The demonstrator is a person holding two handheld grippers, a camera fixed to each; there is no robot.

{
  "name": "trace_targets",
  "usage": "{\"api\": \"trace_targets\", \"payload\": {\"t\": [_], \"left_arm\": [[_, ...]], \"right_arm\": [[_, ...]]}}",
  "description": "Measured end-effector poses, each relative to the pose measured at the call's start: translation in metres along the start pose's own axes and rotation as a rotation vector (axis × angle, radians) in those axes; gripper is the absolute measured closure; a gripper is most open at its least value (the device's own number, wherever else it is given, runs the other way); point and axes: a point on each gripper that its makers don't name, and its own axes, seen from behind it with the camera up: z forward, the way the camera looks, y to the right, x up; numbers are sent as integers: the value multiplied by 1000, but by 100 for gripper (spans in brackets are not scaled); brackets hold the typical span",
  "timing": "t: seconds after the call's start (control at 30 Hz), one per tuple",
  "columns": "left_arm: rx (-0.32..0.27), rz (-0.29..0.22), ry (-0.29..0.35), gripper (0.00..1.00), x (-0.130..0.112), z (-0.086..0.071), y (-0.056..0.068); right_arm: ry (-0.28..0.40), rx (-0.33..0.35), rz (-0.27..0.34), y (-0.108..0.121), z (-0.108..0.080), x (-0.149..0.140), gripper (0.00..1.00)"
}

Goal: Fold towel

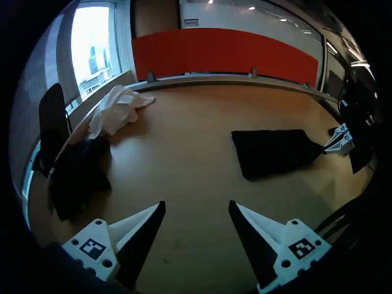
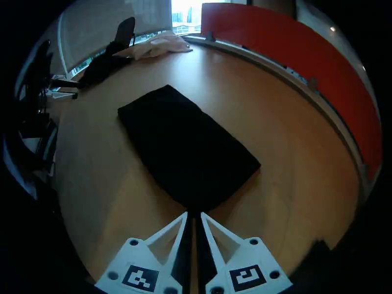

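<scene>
Left gripper view: left gripper jaws spread, empty, over tabletop.
Black towel: folded flat on tabletop, right of centre.
Right gripper view: right gripper jaws clenched on towel's near corner.

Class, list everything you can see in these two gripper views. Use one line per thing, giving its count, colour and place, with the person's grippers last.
table: one, light brown wood, under everything else.
towel: one, black, lying flat near the table's middle.
white cloth: one, crumpled heap, far corner of the table by the window.
dark cloth: one, black, bunched at the table's edge, near the white cloth.
screen: one, red, standing along the table's far edge.
chair: one, black, beside the table near the window.
window: one, bright, behind the white cloth.
left gripper: one, white and black, open, above bare table.
right gripper: one, white and black, shut on a corner of the towel.
</scene>
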Motion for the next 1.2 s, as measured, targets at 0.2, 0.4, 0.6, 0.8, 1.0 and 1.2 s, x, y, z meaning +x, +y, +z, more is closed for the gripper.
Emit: {"api": "trace_targets", "payload": {"t": [0.2, 0.4, 0.6, 0.8, 1.0, 1.2], "left_arm": [[-2, 0, 4, 4, 1, -1, 2], [-4, 1, 7, 4, 1, -3, 4], [-2, 0, 10, 4, 2, -5, 3], [-3, 0, 13, 4, 3, -6, 3], [-3, 3, 16, 4, 4, -7, 2], [-6, 6, 19, 4, 6, -7, 3]], "right_arm": [[19, -11, -8, 4, -5, 10, 97], [27, -17, -9, 7, -9, 15, 97], [36, -24, -14, 9, -12, 19, 97], [37, -29, -24, 10, -17, 21, 97], [38, -41, -24, 13, -23, 20, 97], [37, -58, -19, 19, -29, 17, 97]]}}
